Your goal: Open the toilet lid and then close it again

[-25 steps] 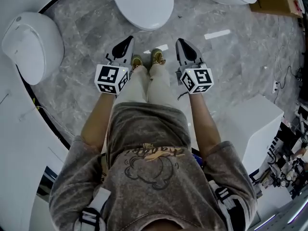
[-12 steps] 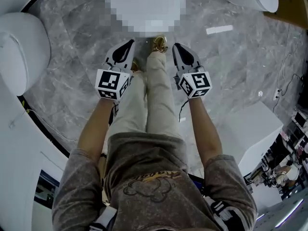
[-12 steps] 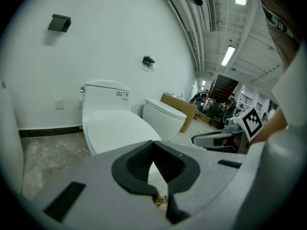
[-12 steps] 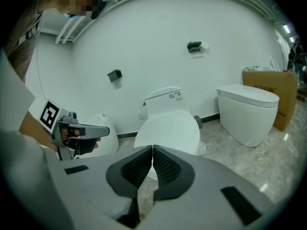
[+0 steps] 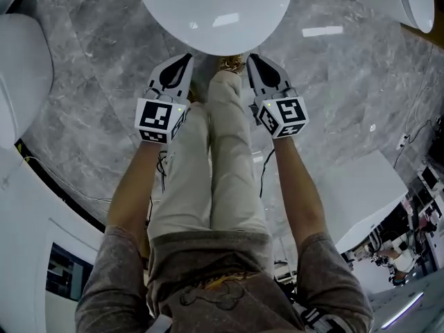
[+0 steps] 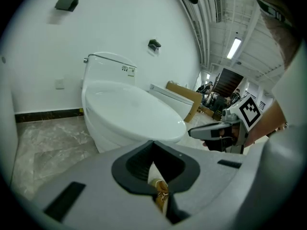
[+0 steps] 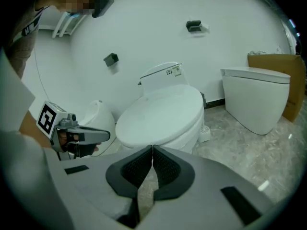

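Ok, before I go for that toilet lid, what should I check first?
1. The toilet lid is down, ready to lift: ok.
2. The left tool has its jaws apart to take the rim: not ok, they are together with nothing between them.
3. The right tool has its jaws apart: not ok, together and empty too.
4. Both tools are at the lid's front edge: not ok, both are short of it.
5. Nothing lies on the lid: ok.
6. There is a gap under the rim for a jaw: cannot tell.
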Available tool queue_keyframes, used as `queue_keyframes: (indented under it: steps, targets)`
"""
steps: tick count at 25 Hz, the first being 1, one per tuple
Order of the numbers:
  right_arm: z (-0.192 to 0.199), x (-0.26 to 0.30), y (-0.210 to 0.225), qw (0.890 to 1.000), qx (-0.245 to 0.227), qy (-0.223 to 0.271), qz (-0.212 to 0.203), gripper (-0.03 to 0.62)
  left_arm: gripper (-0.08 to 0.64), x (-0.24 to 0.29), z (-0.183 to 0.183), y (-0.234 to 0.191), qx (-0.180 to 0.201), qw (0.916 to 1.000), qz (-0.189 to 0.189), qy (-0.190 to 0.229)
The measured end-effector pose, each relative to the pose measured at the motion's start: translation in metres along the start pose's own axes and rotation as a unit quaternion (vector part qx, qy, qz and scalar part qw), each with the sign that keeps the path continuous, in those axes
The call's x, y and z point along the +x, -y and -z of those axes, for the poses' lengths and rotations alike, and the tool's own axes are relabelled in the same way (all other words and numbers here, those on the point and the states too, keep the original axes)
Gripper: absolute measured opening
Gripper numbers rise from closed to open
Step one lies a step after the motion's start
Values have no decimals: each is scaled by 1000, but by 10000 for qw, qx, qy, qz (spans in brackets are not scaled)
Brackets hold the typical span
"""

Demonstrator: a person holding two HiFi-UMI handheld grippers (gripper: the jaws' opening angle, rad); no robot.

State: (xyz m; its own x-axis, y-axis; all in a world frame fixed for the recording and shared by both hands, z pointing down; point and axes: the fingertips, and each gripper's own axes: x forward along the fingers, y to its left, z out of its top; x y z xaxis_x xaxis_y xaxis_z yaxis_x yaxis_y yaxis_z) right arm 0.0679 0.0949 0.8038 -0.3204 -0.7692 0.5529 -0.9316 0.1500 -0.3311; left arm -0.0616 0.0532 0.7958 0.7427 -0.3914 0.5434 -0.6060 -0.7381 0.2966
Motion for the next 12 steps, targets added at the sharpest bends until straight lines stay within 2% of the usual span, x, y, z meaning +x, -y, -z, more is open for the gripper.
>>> queue_keyframes:
  steps: [5, 12]
  targets:
    - [16, 11, 4, 10000, 28, 13, -42, 28, 9, 18, 24, 0, 17, 9999, 117, -125]
    - [13, 21, 2, 9999, -33, 47, -119, 28, 9, 28, 22, -5, 73, 9999, 97, -42]
